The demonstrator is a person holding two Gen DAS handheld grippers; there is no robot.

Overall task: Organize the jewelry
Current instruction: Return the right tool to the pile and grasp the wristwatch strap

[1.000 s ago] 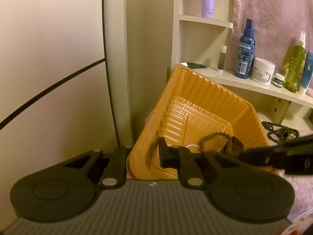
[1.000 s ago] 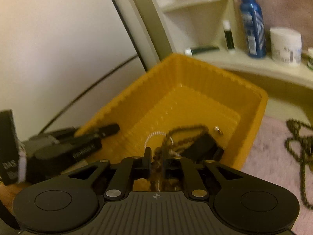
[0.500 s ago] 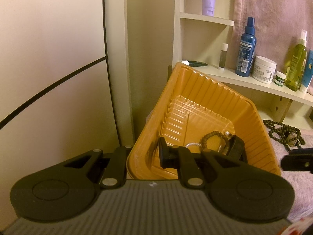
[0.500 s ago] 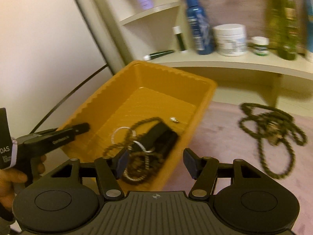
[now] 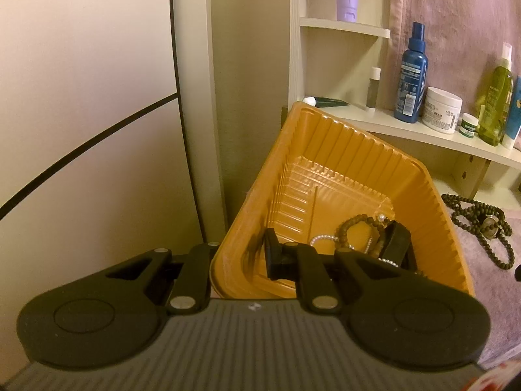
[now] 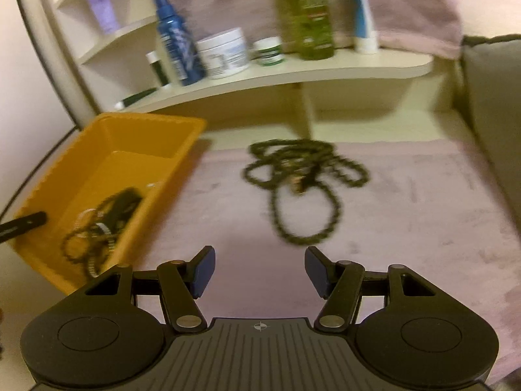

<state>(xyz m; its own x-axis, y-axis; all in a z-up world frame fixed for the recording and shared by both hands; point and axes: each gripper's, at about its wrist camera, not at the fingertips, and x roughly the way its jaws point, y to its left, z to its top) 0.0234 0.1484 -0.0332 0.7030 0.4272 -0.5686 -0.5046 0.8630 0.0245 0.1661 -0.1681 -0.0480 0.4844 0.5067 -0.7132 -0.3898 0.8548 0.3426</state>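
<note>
The left gripper (image 5: pixel 241 260) is clamping the near wall of the orange tray (image 5: pixel 329 150), one finger inside and one outside the rim, holding the tray tilted. Just beyond its inner finger, in the tray's low corner, a beaded bracelet (image 5: pixel 355 228), a thin silver chain (image 5: pixel 320 238) and a black box (image 5: pixel 395 241) are lying bunched together. The right gripper (image 6: pixel 260 272) is hanging with its jaws spread wide after having just been opening, nothing between them, over the pink cloth-covered surface (image 6: pixel 407 215). Straight ahead of it, well apart, a long beaded necklace (image 6: pixel 302 176) is lying in loose loops on the cloth; the tray is sitting off to its left. Beyond the necklace a pale shelf (image 6: pixel 293 75) is carrying a blue spray bottle (image 6: pixel 176 42), a white jar (image 6: pixel 224 52) and a green bottle (image 6: pixel 306 16), with a pink towel (image 6: pixel 407 3) hanging behind them.
</note>
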